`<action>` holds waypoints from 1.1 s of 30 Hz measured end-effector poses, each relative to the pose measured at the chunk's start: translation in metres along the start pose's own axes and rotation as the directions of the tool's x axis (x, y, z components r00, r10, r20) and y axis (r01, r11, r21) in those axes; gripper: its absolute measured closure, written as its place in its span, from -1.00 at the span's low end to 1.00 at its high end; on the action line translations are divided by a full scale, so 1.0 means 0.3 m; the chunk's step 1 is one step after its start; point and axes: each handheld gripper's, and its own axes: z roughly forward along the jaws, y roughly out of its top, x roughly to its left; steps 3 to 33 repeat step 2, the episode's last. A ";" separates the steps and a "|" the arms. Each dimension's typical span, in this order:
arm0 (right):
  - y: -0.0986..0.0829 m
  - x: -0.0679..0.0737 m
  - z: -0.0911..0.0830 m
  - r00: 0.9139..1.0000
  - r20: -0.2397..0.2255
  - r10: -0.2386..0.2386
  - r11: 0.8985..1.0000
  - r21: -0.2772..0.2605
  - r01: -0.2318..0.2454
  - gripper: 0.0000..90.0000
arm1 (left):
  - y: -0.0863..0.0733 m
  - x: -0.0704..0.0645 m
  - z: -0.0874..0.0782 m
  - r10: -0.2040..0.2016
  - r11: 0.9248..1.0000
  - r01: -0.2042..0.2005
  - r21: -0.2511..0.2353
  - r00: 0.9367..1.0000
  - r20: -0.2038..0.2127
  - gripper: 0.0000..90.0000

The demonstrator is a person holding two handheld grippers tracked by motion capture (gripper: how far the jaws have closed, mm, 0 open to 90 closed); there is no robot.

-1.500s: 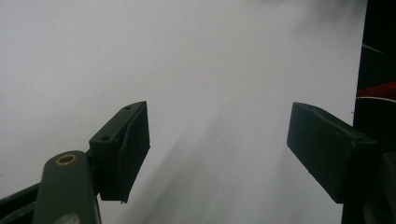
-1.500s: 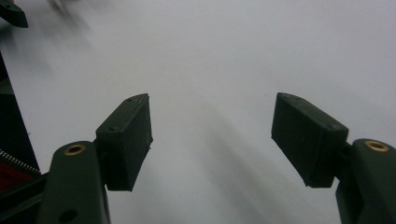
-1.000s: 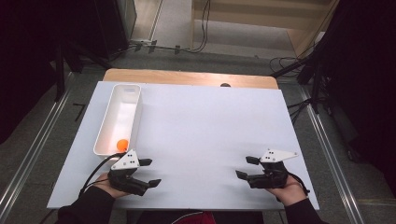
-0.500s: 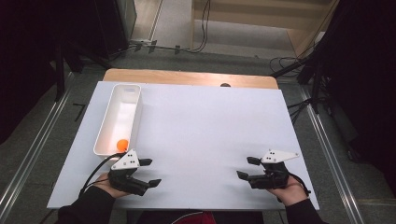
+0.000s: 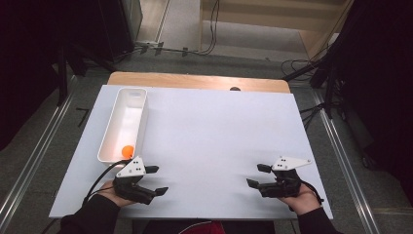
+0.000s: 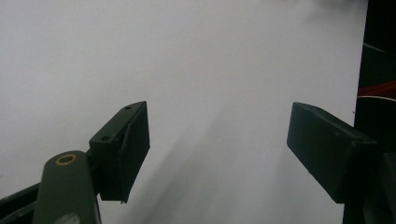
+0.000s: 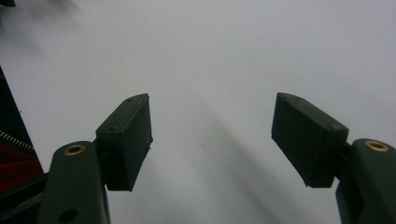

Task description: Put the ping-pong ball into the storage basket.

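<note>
Two grippers: jaws spread, holding nothing
Left gripper (image 5: 157,180): just below tray (image 5: 111,132)
Right gripper (image 5: 258,175): well right of tray
Ball (image 5: 127,150): inside tray's near end

Flat white rectangular tabletop (image 5: 214,141), matte, laid over a light wooden board (image 5: 195,81) whose far edge shows as a strip beyond the white sheet. A small dark round spot (image 5: 235,89) sits on that wooden strip, right of centre. Long white rectangular plastic tray (image 5: 138,105) rests directly on the white surface near its left edge, long side running away from the person. Small orange ball (image 5: 127,150) lies inside the tray at its near end.
</note>
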 end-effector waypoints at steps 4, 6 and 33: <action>0.000 0.000 0.000 1.000 0.001 0.000 1.000 0.001 0.000 -0.39 | 0.000 0.000 0.002 0.003 1.000 -0.003 -0.005 1.000 -0.001 -0.52; 0.000 0.000 0.000 1.000 0.001 0.000 1.000 0.001 0.000 -0.39 | 0.000 0.000 0.002 0.003 1.000 -0.003 -0.005 1.000 -0.001 -0.52; 0.000 0.000 0.000 1.000 0.001 0.000 1.000 0.001 0.000 -0.39 | 0.000 0.000 0.002 0.003 1.000 -0.003 -0.005 1.000 -0.001 -0.52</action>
